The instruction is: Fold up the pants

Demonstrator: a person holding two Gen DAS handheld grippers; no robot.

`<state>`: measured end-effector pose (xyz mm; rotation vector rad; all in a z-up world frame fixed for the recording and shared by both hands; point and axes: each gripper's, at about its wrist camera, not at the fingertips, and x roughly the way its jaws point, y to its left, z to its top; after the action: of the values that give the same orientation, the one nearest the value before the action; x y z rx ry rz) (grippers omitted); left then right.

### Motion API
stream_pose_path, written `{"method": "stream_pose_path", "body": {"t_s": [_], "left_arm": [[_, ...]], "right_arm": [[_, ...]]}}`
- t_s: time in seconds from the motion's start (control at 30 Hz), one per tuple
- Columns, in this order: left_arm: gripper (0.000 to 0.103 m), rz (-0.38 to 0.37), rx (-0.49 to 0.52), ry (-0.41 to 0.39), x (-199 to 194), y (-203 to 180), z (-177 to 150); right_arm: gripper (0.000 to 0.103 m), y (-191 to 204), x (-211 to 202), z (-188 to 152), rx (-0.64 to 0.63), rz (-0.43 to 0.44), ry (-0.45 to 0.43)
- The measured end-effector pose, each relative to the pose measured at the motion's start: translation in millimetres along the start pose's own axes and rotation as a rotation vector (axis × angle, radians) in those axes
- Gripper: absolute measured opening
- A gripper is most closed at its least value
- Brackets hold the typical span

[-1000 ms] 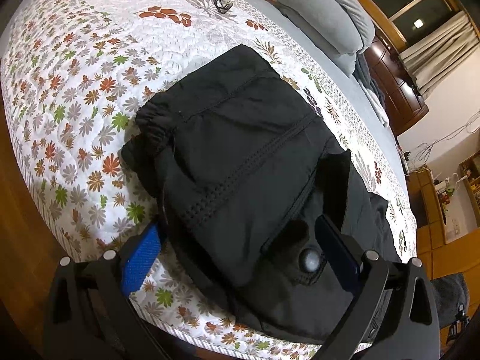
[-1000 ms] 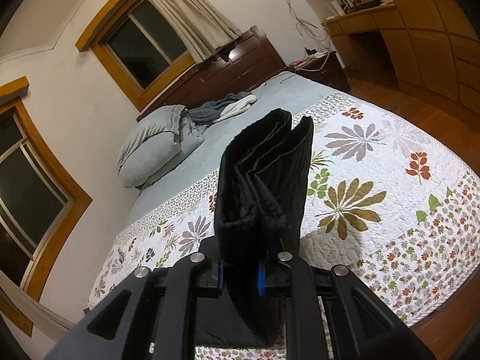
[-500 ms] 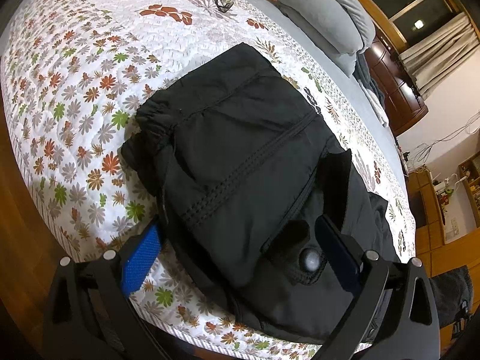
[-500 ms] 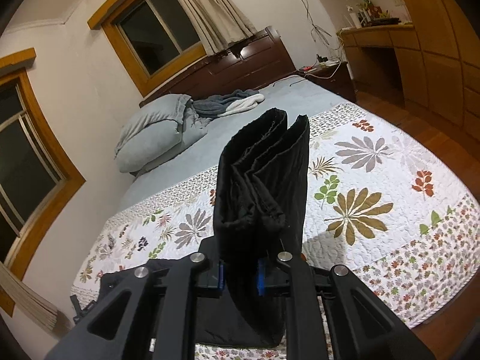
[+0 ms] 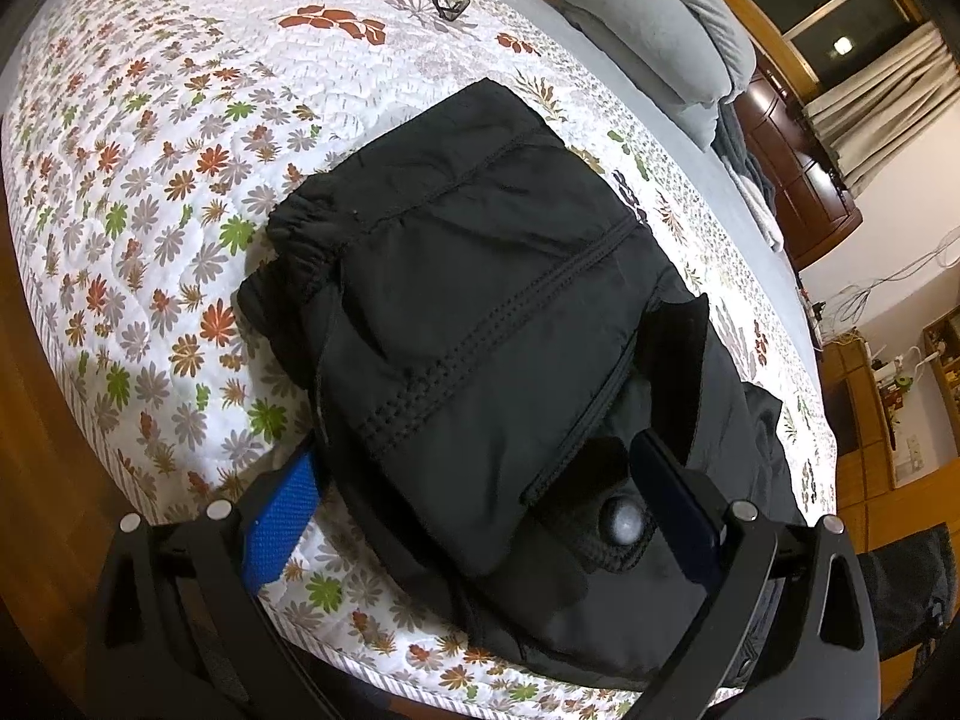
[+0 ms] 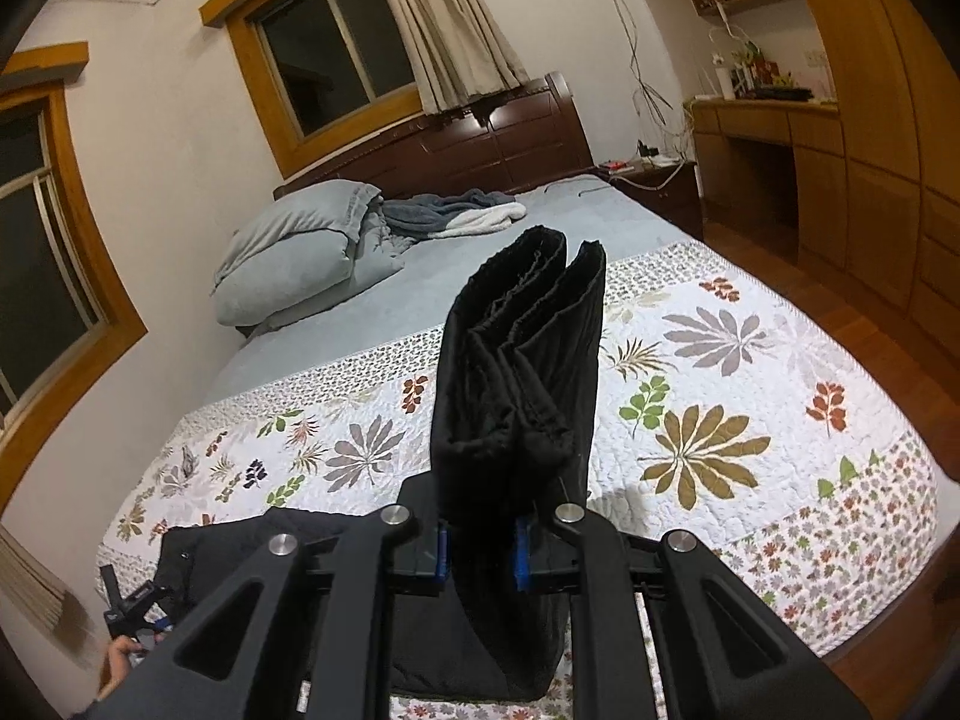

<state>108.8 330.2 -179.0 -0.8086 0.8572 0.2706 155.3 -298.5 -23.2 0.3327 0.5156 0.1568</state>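
Black fabric fills the near part of both views: the pants (image 5: 480,324) lie partly folded on the quilt (image 5: 150,180), bunched close to the foot edge of the bed, with the elastic waistband toward the left side of the left wrist view. The left gripper (image 5: 474,516) straddles the near end of the pile with its jaws wide apart, one blue pad (image 5: 279,531) resting on the quilt beside the cloth and the other finger on top of the fabric; it pins rather than grips. The right gripper (image 6: 480,546) is clamped tight on a gathered bundle of the pants' cuffs (image 6: 522,360), which stand up out of the jaws in several stacked layers, lifted clear of the quilt toward the bed's right side.

The step in hand looks like carrying the leg ends over onto the body of the pants. To do it well, I would keep the clamp firm so no layer slips out, carry the bundle across in a low arc toward the waistband, and let the left gripper hold the near end down so the pile does not drag off the foot edge. Lay the cuffs down square with the waistband before releasing. Farther off, the grey pillows (image 6: 300,258) near the headboard are well apart from the work
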Motion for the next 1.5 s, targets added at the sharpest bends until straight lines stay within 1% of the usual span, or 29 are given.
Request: {"method": "stream_pose_path", "body": {"t_s": [0.5,0.93,1.17,1.5], "left_arm": [[0.098,0.035,0.017,0.002,4.0,-6.1,0.5],[0.098,0.023,0.022,0.001,3.5,-5.9,-0.3],[0.098,0.015,0.026,0.000,1.6,-5.6,-2.9],[0.098,-0.017,0.020,-0.003,-3.8,-1.4,-5.3]], "right_arm": [[0.015,17.5,5.0,-1.6,-0.079,0.005,-0.014],[0.015,36.5,9.8,-4.0,-0.122,0.011,0.000],[0.015,55.1,14.9,-6.3,-0.154,0.013,0.020],[0.015,94.8,35.0,-18.6,-0.234,0.017,0.077]]}}
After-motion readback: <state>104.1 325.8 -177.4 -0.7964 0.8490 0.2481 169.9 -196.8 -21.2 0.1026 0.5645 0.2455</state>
